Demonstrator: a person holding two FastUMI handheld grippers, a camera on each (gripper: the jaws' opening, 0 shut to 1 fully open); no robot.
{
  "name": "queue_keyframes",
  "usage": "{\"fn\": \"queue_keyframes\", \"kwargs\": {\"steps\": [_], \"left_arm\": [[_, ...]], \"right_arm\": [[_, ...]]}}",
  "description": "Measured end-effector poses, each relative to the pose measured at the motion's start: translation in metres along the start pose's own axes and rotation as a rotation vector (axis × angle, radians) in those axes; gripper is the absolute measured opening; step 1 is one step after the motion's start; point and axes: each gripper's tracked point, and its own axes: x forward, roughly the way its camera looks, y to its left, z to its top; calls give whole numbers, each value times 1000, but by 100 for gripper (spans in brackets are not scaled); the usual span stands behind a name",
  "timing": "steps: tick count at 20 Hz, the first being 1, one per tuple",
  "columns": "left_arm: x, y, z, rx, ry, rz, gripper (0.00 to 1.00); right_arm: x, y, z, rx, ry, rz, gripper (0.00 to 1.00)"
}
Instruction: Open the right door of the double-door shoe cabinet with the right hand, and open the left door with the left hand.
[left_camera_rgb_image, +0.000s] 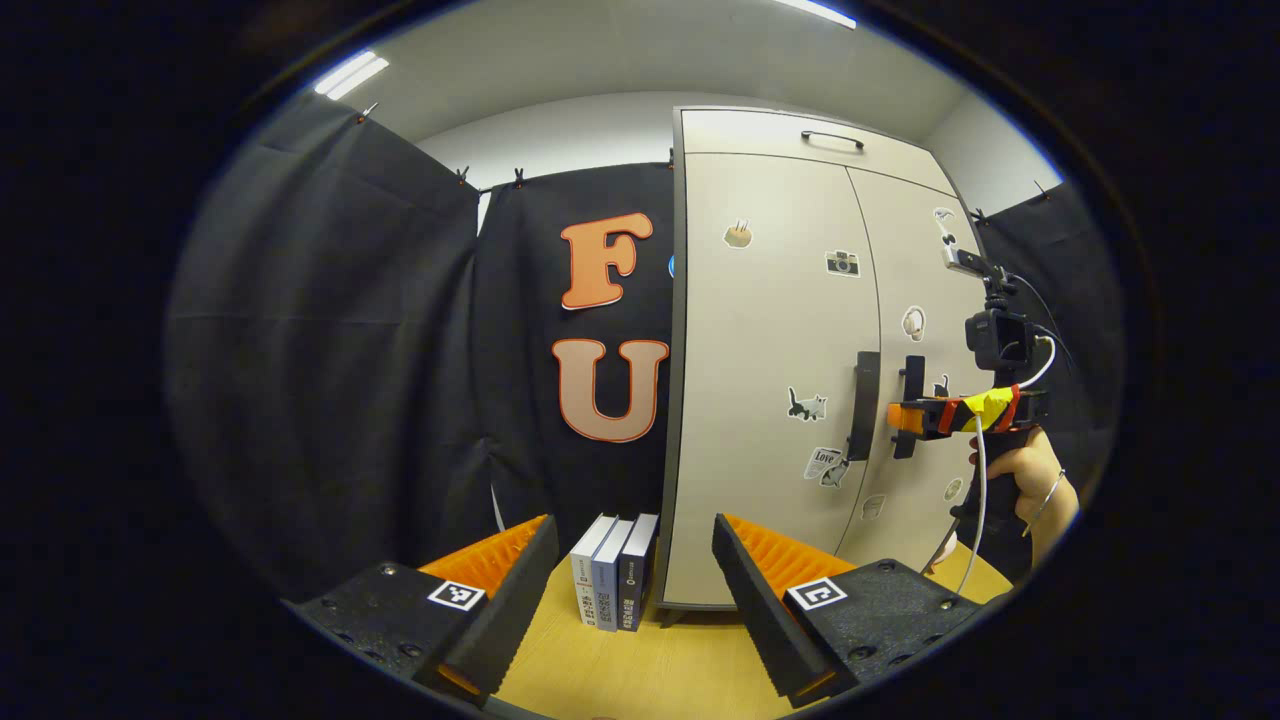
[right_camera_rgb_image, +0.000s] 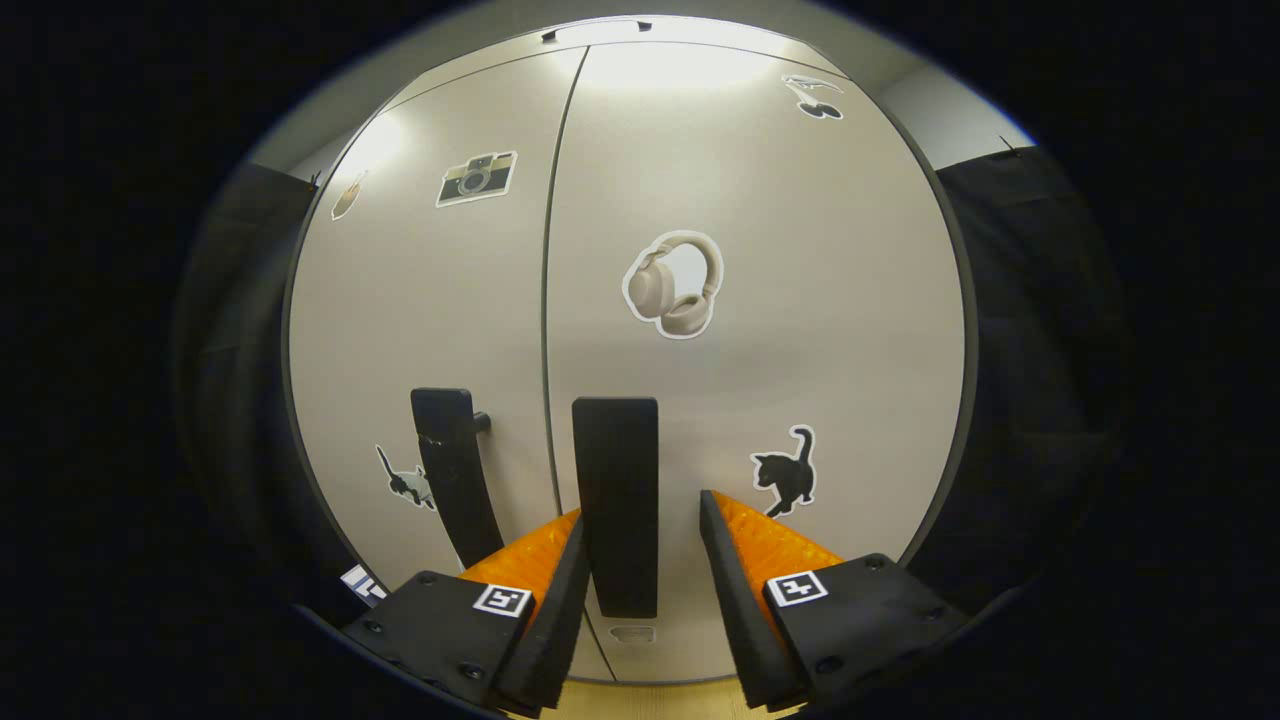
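Around the right door handle (right_camera_rgb_image: 618, 505), right gripper (right_camera_rgb_image: 640, 545) fingers parted, not pressing

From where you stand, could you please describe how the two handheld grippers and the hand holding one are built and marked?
Each gripper, left and right, has two wedge-shaped ribbed fingers on black screwed blocks bearing square black-and-white tags. In the left gripper view, the right one carries yellow and red tape, a black camera on top and a white cable; the hand wears a thin bangle.
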Motion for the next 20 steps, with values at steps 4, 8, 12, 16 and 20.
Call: {"fn": "queue_keyframes", "kwargs": {"steps": [4, 8, 12, 16, 20], "left_arm": [[-5, 4, 0, 25, -4, 16, 95], [-15, 3, -3, 1, 5, 16, 95], [-31, 7, -1, 11, 3, 32, 95], [-45, 0, 4, 8, -11, 26, 95], [-56, -11, 6, -12, -11, 1, 95]], "right_arm": [[0, 6, -2, -13, -19, 22, 56], [-4, 7, -4, -4, 0, 34, 38], [-17, 6, -5, -15, 13, 62, 38], [-35, 2, -4, 23, 19, 92, 32], [-49, -6, -5, 35, 28, 108, 22]]}}
